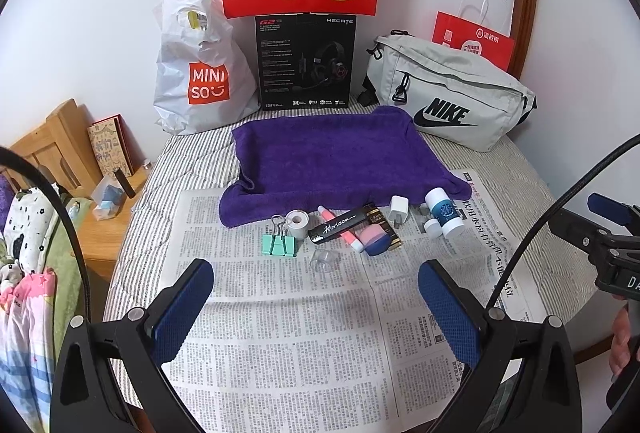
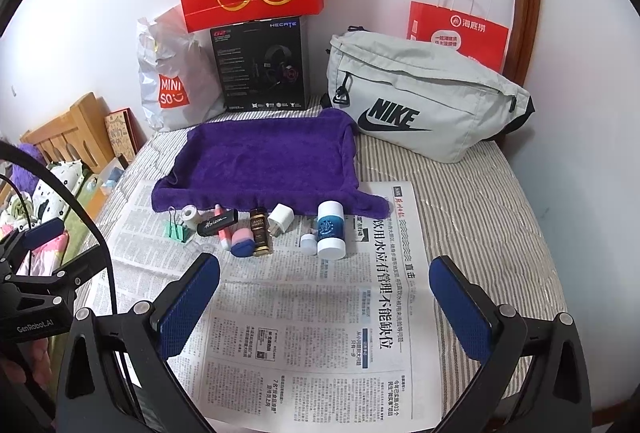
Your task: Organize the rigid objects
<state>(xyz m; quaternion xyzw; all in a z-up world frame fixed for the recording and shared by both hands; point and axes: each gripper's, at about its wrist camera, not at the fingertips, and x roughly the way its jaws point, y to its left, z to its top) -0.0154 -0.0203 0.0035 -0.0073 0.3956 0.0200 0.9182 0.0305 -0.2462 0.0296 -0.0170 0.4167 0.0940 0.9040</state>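
- The left gripper (image 1: 316, 289) hovers low over the newspaper (image 1: 288, 333), jaws spread wide and holding nothing, pointed at the row of small items.
- The right gripper (image 2: 324, 285) hangs level beside it, jaws likewise released and bare.
- On the newspaper, just in front of the purple towel (image 1: 332, 153), lie a green binder clip (image 1: 279, 243), tape roll (image 1: 298, 223), black Horizon case (image 1: 340, 227), white charger (image 1: 399, 211) and blue-labelled bottle (image 1: 444, 211).
- All rest on the striped bed (image 2: 480, 209).
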